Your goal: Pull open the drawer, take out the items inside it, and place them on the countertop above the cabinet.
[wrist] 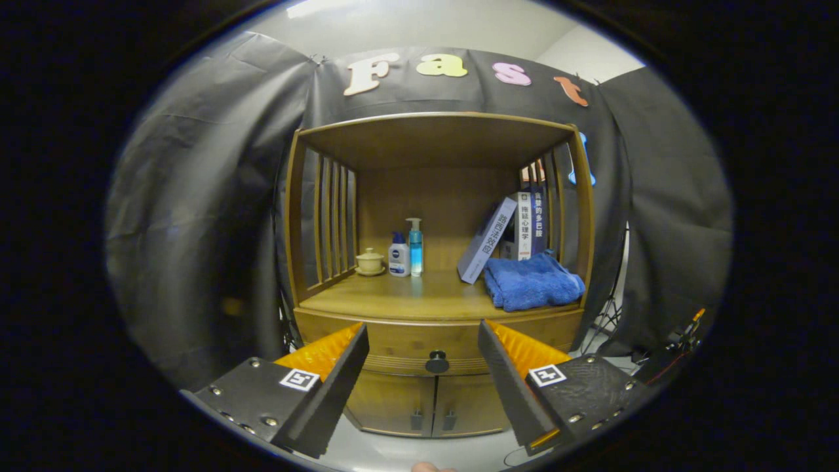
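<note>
Your hand-held gripper (425,357) sits nearest, fingers spread wide and holding nothing, with the drawer knob (436,361) framed between them and a little beyond.

Working down by size: the wooden cabinet (436,141) stands straight ahead at 12 o'clock, its drawer (419,341) closed just under the tabletop (400,298) and above two small doors (429,403). On the tabletop, a folded blue towel (532,282) lies at 2 o'clock with books (508,233) leaning behind it; a white bottle (398,255), a blue pump bottle (415,246) and a small lidded cup (370,261) stand at 11 o'clock.

Judging by its look, the drawer is stiff solid wood, and the knob is your only hold: small, round, smooth, likely to slip unless you close squarely on its neck and pull straight back.

Whatever lies inside the drawer is hidden, so you cannot yet judge its weight or fragility. Your fingers cover the drawer's outer ends.
</note>
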### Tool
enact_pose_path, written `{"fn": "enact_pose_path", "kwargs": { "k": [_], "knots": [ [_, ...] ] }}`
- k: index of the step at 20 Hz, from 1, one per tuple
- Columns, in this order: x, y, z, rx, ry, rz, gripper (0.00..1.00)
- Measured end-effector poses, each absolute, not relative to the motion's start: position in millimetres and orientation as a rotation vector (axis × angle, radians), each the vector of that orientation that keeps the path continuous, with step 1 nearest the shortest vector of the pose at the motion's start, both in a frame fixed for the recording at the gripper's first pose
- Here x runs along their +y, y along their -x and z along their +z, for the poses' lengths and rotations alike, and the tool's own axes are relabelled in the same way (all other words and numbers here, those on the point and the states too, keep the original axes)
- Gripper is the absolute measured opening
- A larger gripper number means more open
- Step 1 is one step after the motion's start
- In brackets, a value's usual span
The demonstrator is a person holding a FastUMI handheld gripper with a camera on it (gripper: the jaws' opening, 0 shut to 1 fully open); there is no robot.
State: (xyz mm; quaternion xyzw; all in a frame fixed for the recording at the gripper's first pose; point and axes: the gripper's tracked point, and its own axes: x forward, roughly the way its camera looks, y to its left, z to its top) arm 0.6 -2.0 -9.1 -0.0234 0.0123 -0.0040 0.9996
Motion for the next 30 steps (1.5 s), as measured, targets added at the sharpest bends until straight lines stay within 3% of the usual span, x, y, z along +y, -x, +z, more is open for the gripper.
{"fn": "enact_pose_path", "kwargs": {
  "k": [14,23,30],
  "knots": [
    [-20.7,-51.4,-9.7,0.006,0.097,-0.053,1.0],
    [-35.9,-130.3,-85.5,0.108,0.044,-0.072,1.0],
    [-53.6,-146.3,-154.7,0.233,-0.035,-0.111,1.0]
  ]
}}
